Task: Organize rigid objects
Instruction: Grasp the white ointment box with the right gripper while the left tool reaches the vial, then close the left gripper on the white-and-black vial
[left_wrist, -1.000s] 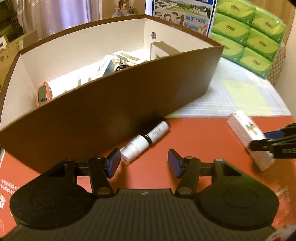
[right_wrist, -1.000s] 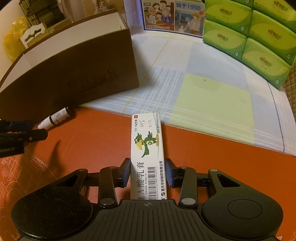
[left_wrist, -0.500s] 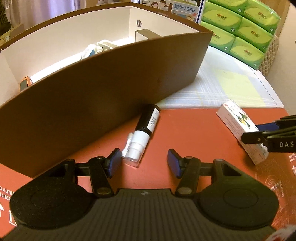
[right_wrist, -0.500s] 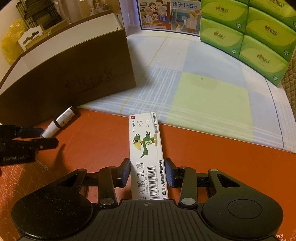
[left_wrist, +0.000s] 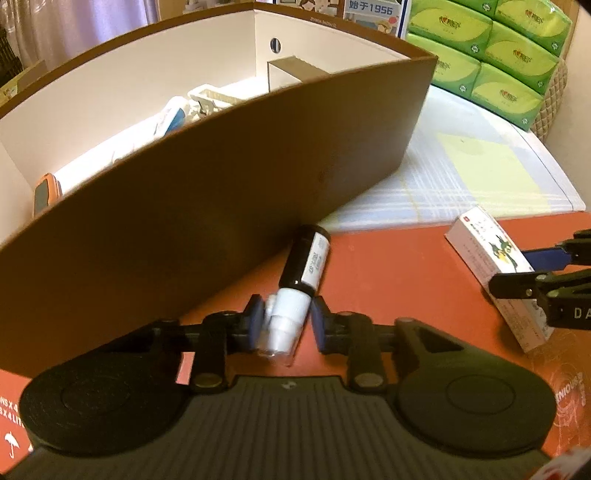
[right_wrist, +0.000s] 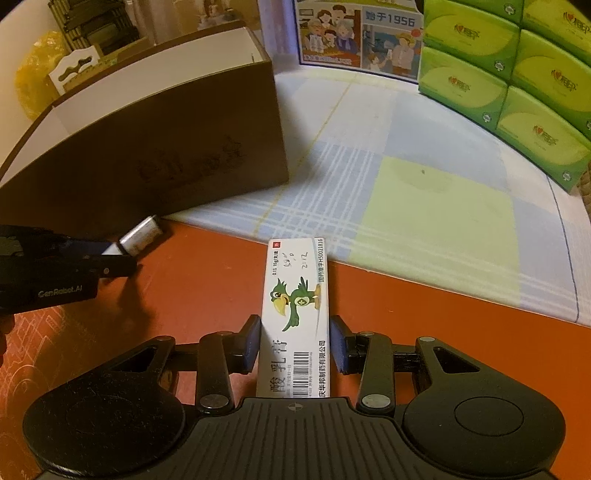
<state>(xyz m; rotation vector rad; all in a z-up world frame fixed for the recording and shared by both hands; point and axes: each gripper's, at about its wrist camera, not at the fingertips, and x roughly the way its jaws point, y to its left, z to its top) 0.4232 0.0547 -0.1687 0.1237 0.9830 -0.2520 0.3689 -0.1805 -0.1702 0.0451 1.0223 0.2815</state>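
A small spray bottle (left_wrist: 306, 266), with a black labelled body and a white cap, lies on the red mat against the brown storage box (left_wrist: 221, 206). My left gripper (left_wrist: 286, 325) is closing its jaws on the white cap, and both pads reach it. From the right wrist view the bottle (right_wrist: 142, 236) pokes out past the left gripper (right_wrist: 110, 258). My right gripper (right_wrist: 294, 345) is shut on a white ointment box (right_wrist: 295, 314) with a green parrot on it. That box (left_wrist: 487, 266) rests low on the mat in the right gripper (left_wrist: 532, 273).
The brown box (right_wrist: 166, 155) is open-topped, white inside, and holds several small items (left_wrist: 173, 118). Behind the red mat (right_wrist: 406, 325) lies a checked cloth (right_wrist: 406, 192). Green tissue packs (right_wrist: 517, 81) are stacked at the back right, beside a picture carton (right_wrist: 358, 37).
The left gripper has come forward and down over the spray bottle, and its jaws have gone from wide apart to closed on the white cap. The right gripper and its box have kept still.
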